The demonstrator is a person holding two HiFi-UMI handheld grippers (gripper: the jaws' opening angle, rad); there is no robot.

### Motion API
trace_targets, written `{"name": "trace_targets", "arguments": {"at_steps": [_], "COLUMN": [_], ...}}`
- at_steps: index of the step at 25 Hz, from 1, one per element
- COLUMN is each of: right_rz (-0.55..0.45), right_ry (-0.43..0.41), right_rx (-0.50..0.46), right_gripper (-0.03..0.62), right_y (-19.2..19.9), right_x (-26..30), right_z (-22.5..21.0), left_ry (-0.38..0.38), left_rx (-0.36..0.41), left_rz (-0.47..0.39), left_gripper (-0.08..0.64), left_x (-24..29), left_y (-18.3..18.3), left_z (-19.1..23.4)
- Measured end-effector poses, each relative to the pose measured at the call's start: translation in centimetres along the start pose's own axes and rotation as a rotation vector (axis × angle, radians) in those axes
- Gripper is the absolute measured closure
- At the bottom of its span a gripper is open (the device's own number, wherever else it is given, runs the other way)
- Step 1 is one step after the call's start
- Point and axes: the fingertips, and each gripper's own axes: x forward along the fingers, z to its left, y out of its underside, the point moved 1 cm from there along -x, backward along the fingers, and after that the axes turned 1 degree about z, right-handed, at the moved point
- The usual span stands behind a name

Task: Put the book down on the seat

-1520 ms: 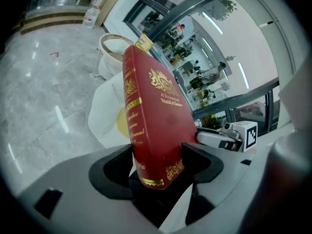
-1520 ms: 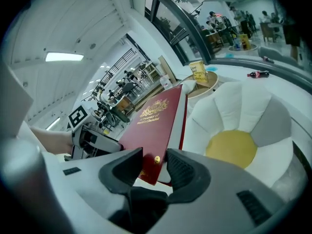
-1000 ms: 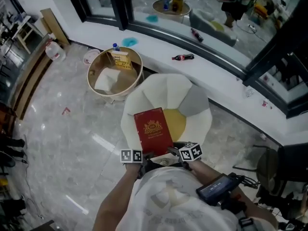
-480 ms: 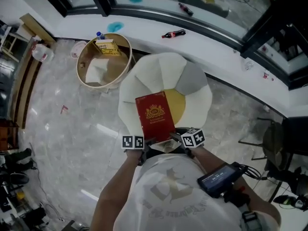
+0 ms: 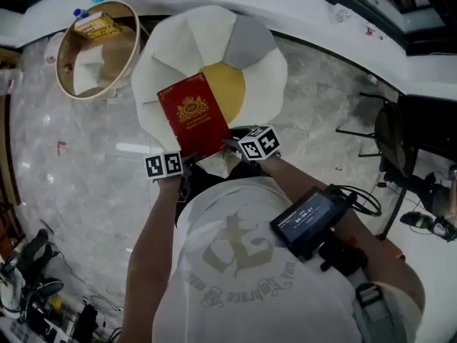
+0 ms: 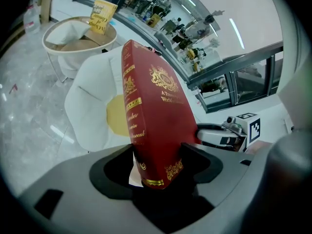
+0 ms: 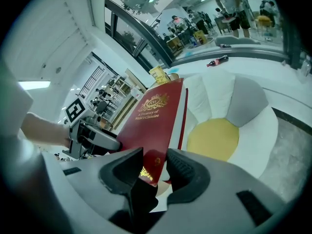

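The left tongs (image 5: 187, 157) and the right tongs (image 5: 230, 143) each clamp a near corner of the red book (image 5: 193, 114). In the left gripper view the spine-side corner is wedged between the pads of the left tongs (image 6: 161, 164). In the right gripper view the right tongs (image 7: 155, 165) pinch the other near corner. The book juts forward from both, gold-stamped cover up, tilted, raised over the front of the petal-shaped white seat (image 5: 187, 40). Its far end hangs above the seat's yellow centre (image 5: 228, 88). Beyond, on the marble floor (image 5: 78, 163), stands a round tub (image 5: 68, 59) holding a yellow box (image 5: 96, 27). Farther off, a bottle (image 7: 216, 61) lies on the white bench (image 7: 253, 65).
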Motion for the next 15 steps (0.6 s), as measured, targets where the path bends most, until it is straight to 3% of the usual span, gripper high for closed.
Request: {"name": "trace_targets", "arguments": {"at_steps": [15], "right_rz": [0.028], "right_ry": [-0.017], "right_rx": [0.067], "right_gripper": [0.431], "right_y": [0.8], "right_x": [5.7], "right_z": [-1.7], "left_ry": [-0.049], "left_rx": [-0.009], "left_rz": [0.053], "left_gripper": [0.242], "left_x": [1.9], "left_y": [-0.9], "left_z": [5.0]}}
